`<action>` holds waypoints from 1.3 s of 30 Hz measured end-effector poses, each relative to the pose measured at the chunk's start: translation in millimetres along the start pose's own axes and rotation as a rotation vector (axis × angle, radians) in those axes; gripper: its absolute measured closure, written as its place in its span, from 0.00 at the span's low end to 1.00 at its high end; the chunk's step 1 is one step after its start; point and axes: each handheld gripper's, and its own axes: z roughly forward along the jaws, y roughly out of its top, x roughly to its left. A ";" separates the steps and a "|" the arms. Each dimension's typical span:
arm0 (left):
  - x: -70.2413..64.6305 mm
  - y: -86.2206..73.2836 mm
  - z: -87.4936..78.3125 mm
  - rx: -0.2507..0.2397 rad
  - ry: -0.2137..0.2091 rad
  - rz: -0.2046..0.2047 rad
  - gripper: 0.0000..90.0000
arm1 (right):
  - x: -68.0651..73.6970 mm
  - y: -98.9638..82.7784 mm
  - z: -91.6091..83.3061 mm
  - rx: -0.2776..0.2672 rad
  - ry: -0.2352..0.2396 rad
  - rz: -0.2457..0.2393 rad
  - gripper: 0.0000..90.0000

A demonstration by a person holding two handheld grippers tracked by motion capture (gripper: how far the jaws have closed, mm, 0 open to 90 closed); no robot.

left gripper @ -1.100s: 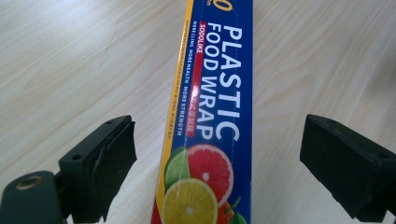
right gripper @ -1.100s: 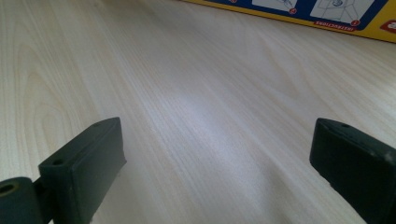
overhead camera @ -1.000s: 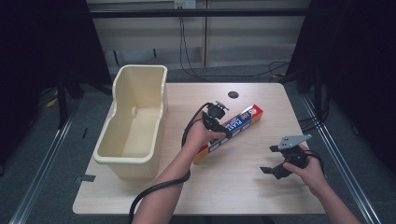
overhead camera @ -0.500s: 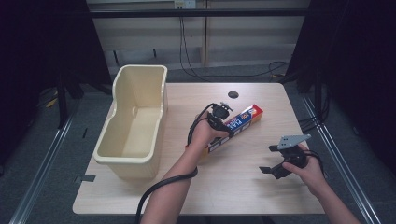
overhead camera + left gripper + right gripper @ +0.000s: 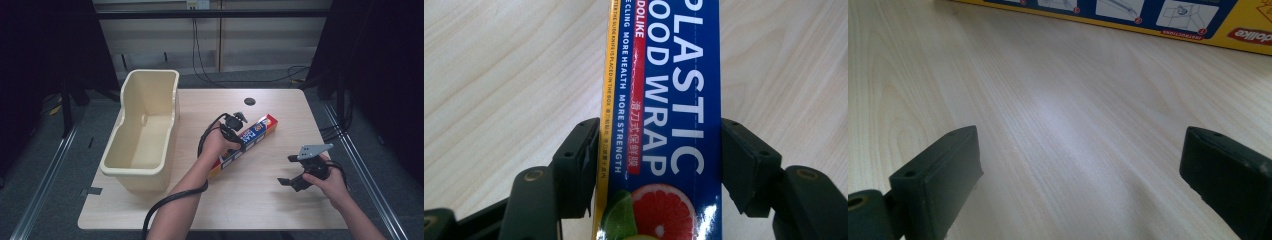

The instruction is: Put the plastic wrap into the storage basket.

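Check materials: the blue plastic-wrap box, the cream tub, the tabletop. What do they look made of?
Long blue and yellow plastic-wrap box: looks like glossy printed cardboard; sharp folded edges, glare on the print, sides flat under the left gripper's closing jaws.
Cream rectangular tub: probably moulded plastic; one uniform colour, rounded rim, soft sheen.
Pale tabletop: wood grain, matte; whether laminate or real wood, unclear.

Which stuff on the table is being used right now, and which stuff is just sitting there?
In use:
- plastic wrap box, lying on the table
- left gripper, its jaws have just been closing and now press on the box's two long sides

Just sitting there:
- cream tub, beside the box
- right gripper, jaws open over bare wood
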 end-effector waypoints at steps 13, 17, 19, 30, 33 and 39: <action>-0.4 10.2 17.2 0.021 0.009 0.007 0.43 | -0.8 0.2 0.0 -0.001 0.002 0.003 0.03; -1.9 13.8 11.9 0.084 -0.003 -0.049 0.45 | -1.0 0.0 1.3 -0.002 0.009 0.002 0.03; -2.6 15.5 6.4 0.097 -0.010 -0.072 0.45 | -0.6 0.2 1.6 -0.001 0.007 0.002 0.03; -0.6 19.2 -36.4 0.125 -0.026 -0.126 0.45 | -0.8 0.3 0.3 -0.008 0.009 0.008 0.03; 0.1 20.8 -52.6 0.128 -0.033 -0.158 0.45 | -0.3 0.8 0.2 -0.011 0.008 0.003 0.03; 3.5 21.2 -77.0 0.125 -0.028 -0.194 0.45 | 0.0 1.1 0.1 -0.015 0.006 -0.008 0.03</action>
